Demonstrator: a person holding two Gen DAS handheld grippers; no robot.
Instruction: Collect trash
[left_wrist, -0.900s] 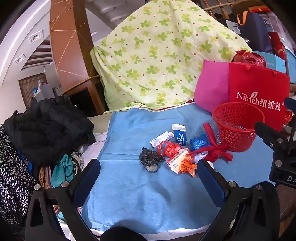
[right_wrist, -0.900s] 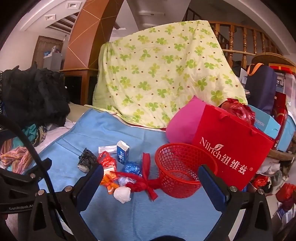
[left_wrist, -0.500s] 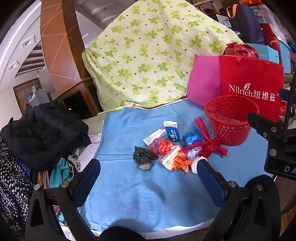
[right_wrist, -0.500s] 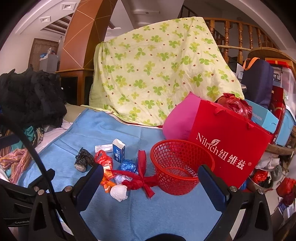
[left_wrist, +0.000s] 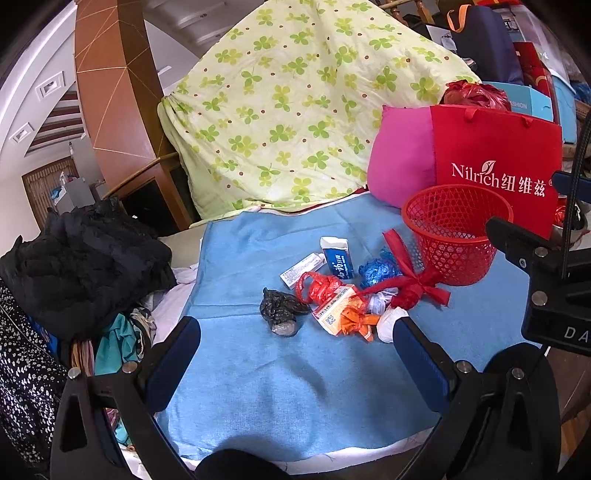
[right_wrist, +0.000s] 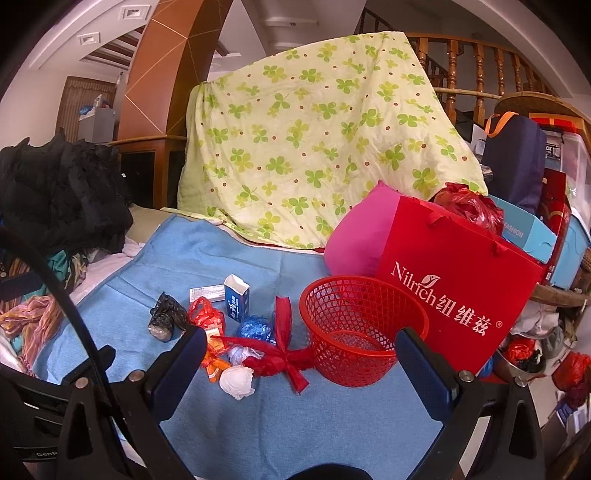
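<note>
Hovering over a light blue terry cloth (left_wrist: 258, 369) was the left gripper (left_wrist: 295, 354), jaws spread wide and nothing between them. Same deal with the right gripper (right_wrist: 301, 360), wide apart and empty, sitting low in its own frame.

All the trash sat in one clump around the middle of the left view. A crumpled black plastic bag (left_wrist: 279, 310) lay at the left edge of the pile, just ahead of the left claw. Right of it was a scrunched red plastic bag (left_wrist: 317, 286), touching a white and orange printed carton (left_wrist: 334, 310) with an orange wrapper (left_wrist: 356, 321) against it. Further up the frame stood a blue and white open-topped box (left_wrist: 338, 256), with a flat white tube box (left_wrist: 303, 269) lying beside it on the left. A balled blue plastic wrapper (left_wrist: 378, 269) sat right of the blue box. A red ribbon bow (left_wrist: 410, 284) stretched from the pile over to a red mesh plastic basket (left_wrist: 456, 232), touching its base. A white crumpled tissue ball (right_wrist: 236, 380) lay closest to the camera in the right view, lower centre, between the two right fingers.

The basket looked pretty much empty inside. Behind it in the right part of the frame stood a red paper shopping bag (right_wrist: 454, 291) and a pink cushion (right_wrist: 356, 236), with a green clover-print quilt (right_wrist: 314, 147) filling the top.
</note>
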